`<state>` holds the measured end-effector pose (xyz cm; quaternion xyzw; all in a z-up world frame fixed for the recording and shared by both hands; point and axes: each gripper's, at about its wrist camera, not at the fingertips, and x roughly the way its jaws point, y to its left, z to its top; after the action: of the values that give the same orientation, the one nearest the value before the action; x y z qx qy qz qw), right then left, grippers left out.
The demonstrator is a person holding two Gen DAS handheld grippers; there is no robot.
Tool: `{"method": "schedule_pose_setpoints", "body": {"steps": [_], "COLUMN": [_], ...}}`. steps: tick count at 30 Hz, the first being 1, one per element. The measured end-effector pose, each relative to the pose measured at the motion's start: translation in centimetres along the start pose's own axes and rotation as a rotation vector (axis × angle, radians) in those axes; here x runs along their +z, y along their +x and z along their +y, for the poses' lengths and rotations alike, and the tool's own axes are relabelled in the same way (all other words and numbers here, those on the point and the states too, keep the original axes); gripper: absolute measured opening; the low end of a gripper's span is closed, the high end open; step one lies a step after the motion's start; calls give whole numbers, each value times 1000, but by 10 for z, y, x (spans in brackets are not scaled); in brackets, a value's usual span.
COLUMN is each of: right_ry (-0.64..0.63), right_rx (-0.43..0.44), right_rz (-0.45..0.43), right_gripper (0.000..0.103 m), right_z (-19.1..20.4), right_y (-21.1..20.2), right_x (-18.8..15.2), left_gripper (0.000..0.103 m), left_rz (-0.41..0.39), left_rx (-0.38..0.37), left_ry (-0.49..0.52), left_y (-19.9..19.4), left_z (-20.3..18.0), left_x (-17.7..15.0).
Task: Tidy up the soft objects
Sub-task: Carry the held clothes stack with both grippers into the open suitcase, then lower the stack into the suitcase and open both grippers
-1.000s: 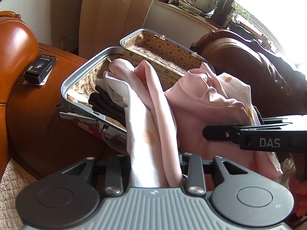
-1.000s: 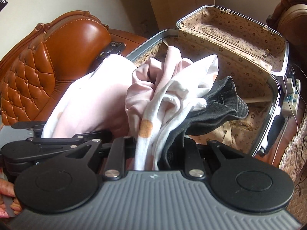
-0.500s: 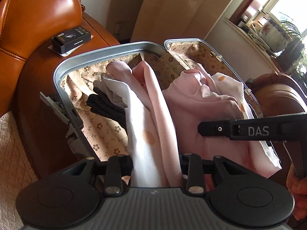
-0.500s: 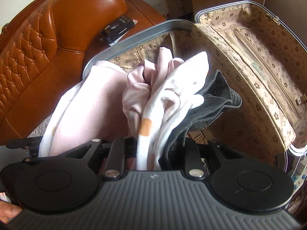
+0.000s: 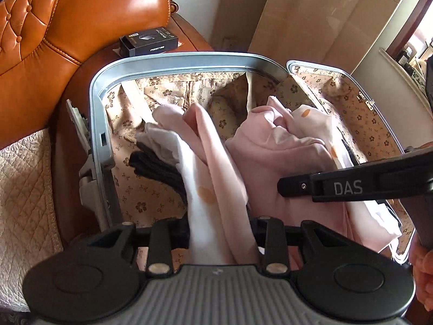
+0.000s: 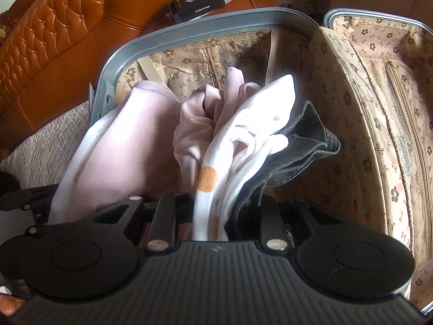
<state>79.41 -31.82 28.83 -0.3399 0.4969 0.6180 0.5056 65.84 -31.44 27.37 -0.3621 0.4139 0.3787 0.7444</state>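
A bundle of folded clothes hangs between my two grippers above an open suitcase with a grey rim and flowered beige lining. The bundle holds pink cloth, white cloth with orange dots and a dark knitted piece. My left gripper is shut on one end of the clothes. My right gripper is shut on the other end; its black body marked DAS crosses the left wrist view.
The suitcase lies on a brown leather sofa with a quilted beige cover. A black box rests on the sofa arm behind the case. The raised lid stands at the right. A hand holds the right gripper.
Both grippers have carried the bundle forward and over the suitcase; the views now look down into its lined base. The grip on the clothes is unchanged.
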Motion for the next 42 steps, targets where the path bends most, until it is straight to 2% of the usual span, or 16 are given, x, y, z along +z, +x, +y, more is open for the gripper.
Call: {"method": "schedule_pose_setpoints", "body": {"steps": [3, 10, 15, 17, 22, 23, 24, 26, 29, 31, 34, 38, 41, 42], "right_ry": [-20, -36, -19, -6, 29, 38, 42, 37, -9, -44, -107, -235, -303, -323], "right_rx": [7, 46, 84, 77, 66, 55, 45, 24, -21, -58, -131, -257, -299, -295], "right_rz": [18, 47, 44, 53, 81, 80, 74, 61, 57, 54, 36, -33, -106, -130], "right_gripper": [25, 26, 27, 27, 44, 52, 57, 61, 61, 62, 64, 65, 65, 65], "right_z": [-8, -35, -59, -66, -85, -88, -91, -93, -89, -82, -70, -46, -27, -22], "right_y": [12, 34, 39, 43, 51, 50, 50, 49, 47, 44, 31, 2, -20, -27], "right_x": [-2, -10, -15, -16, -18, -19, -20, -23, -27, -29, -33, -44, -46, -46], "left_gripper": [32, 32, 32, 33, 45, 48, 57, 55, 53, 62, 62, 62, 63, 66], "left_rz": [12, 47, 49, 67, 102, 105, 107, 114, 123, 130, 131, 52, -29, -67], "left_rx": [35, 76, 90, 117, 137, 162, 188, 203, 221, 235, 232, 213, 162, 135], "left_ry": [-30, -18, -3, 36, 86, 98, 111, 135, 170, 188, 205, 270, 321, 347], "left_y": [13, 29, 34, 39, 41, 39, 37, 32, 23, 17, 9, -8, -21, -23], "left_z": [-2, -6, -10, -15, -20, -21, -22, -22, -23, -22, -16, -20, -29, -34], "left_x": [-4, -12, -14, -14, -16, -16, -17, -17, -17, -16, -12, -6, 1, 3]}}
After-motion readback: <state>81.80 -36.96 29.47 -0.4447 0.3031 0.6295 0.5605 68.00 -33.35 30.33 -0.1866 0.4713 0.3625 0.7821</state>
